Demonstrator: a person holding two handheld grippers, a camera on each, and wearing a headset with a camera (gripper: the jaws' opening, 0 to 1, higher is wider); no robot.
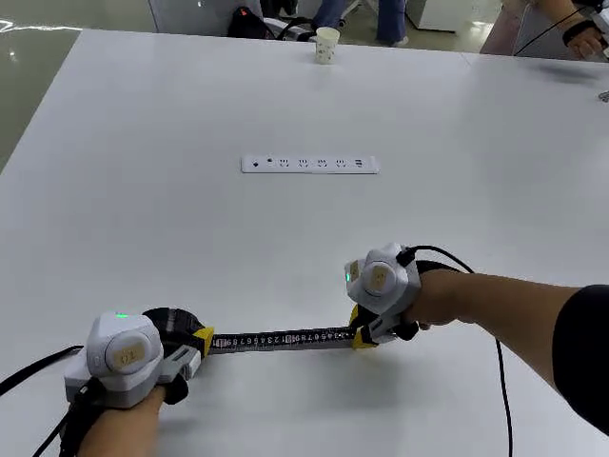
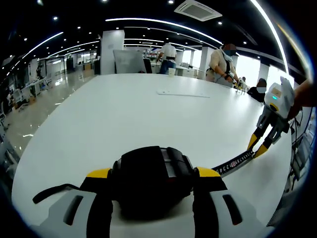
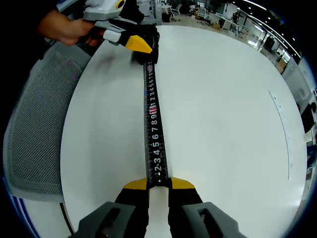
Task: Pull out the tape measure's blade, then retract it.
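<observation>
A black tape measure case lies on the white table near its front edge, and my left gripper is shut on it; the case sits between the yellow-tipped jaws in the left gripper view. Its dark numbered blade runs out flat to the right, just above the tabletop. My right gripper is shut on the blade's end. In the right gripper view the blade stretches from my right gripper away to the case. The right gripper also appears in the left gripper view.
A white power strip lies flat mid-table. A paper cup stands near the far edge. People stand beyond the table's far side. A grey mesh chair sits beside the table in the right gripper view.
</observation>
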